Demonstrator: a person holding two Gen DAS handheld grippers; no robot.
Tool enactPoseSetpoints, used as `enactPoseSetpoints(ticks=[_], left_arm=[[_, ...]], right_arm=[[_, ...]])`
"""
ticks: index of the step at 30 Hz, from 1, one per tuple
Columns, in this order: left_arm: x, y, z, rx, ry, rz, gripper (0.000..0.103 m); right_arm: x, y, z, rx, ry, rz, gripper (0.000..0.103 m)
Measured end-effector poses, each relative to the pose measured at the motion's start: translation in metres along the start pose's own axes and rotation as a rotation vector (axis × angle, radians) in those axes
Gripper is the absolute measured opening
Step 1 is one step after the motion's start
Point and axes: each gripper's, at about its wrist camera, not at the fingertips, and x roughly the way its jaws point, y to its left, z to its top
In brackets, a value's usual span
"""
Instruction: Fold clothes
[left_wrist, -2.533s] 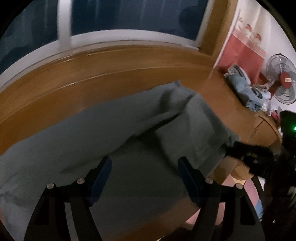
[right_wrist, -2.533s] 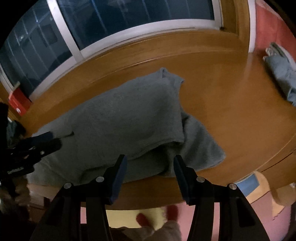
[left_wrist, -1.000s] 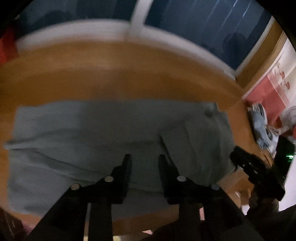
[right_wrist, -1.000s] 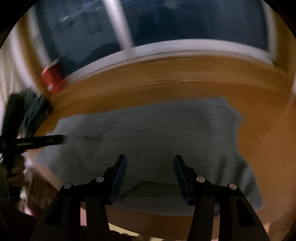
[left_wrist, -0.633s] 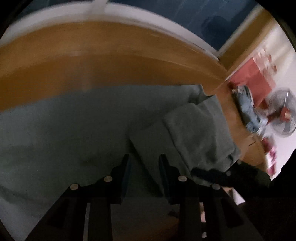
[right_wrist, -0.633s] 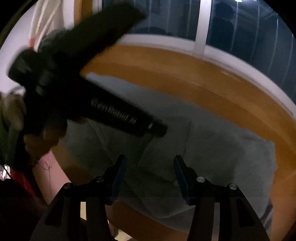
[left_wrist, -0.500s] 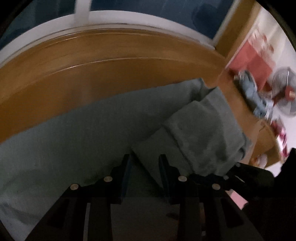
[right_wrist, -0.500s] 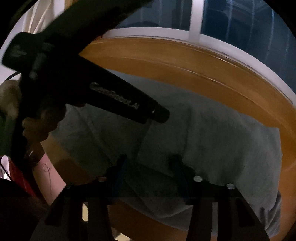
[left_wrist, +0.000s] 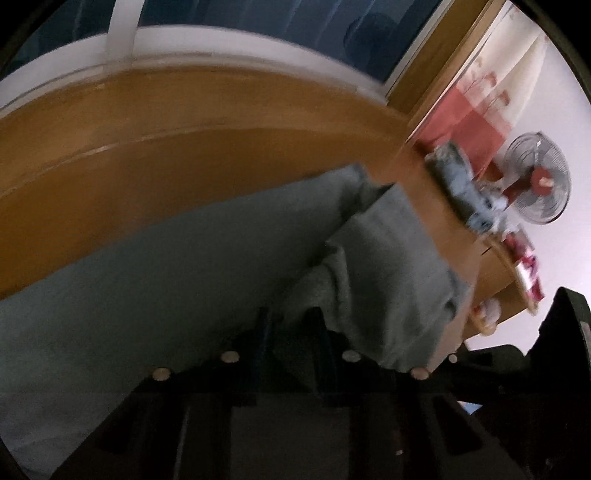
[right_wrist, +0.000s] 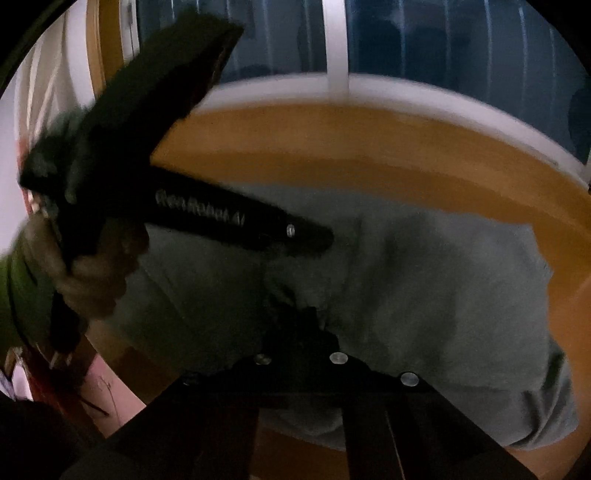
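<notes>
Garment spread on table, window behind.
Clothes pile at table's right end, fan beyond it.

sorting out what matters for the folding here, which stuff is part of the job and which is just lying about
Part of the job:
- grey garment spread on the wooden table
- left gripper, fingers closing on a fold of it
- right gripper, shut on the cloth

Just lying about:
- blue clothes at the table's far end
- fan
- window
</notes>
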Motion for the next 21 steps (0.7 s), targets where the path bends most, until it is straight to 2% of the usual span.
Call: enactPoseSetpoints(ticks=[2,5,6,10,12,15,18,21], left_arm=[[-0.020,-0.001,0.005,0.000,-0.046,0.004,0.015],[-0.070,-0.004,0.016,0.009,-0.167,0.016,0.015],[-0.093,-0.004,0.019,0.017,-0.219,0.036,0.015],[-0.155,0.004,0.012,0.015,-0.329,0.125,0.015],[-0.178,0.013,-0.001,-0.004,-0.358,0.182,0.015],[-0.196,0.040,-0.023,-0.068,-0.355,0.258,0.015],[-0.188,0.066,-0.043,-0.154,-0.315,0.317,0.015],[-0.182,0.088,-0.063,-0.227,-0.286,0.337,0.015]], right_arm=[[-0.020,0.009,0.022,-0.015,-0.075,0.037,0.003],[-0.046,0.026,0.054,-0.053,-0.177,0.100,0.003],[-0.051,0.036,0.066,-0.072,-0.206,0.136,0.003],[-0.050,0.079,0.096,-0.153,-0.267,0.265,0.003],[-0.038,0.102,0.099,-0.197,-0.252,0.304,0.003],[-0.009,0.133,0.102,-0.256,-0.201,0.363,0.003],[0.022,0.159,0.096,-0.293,-0.131,0.398,0.003],[0.048,0.174,0.095,-0.314,-0.081,0.428,0.003]])
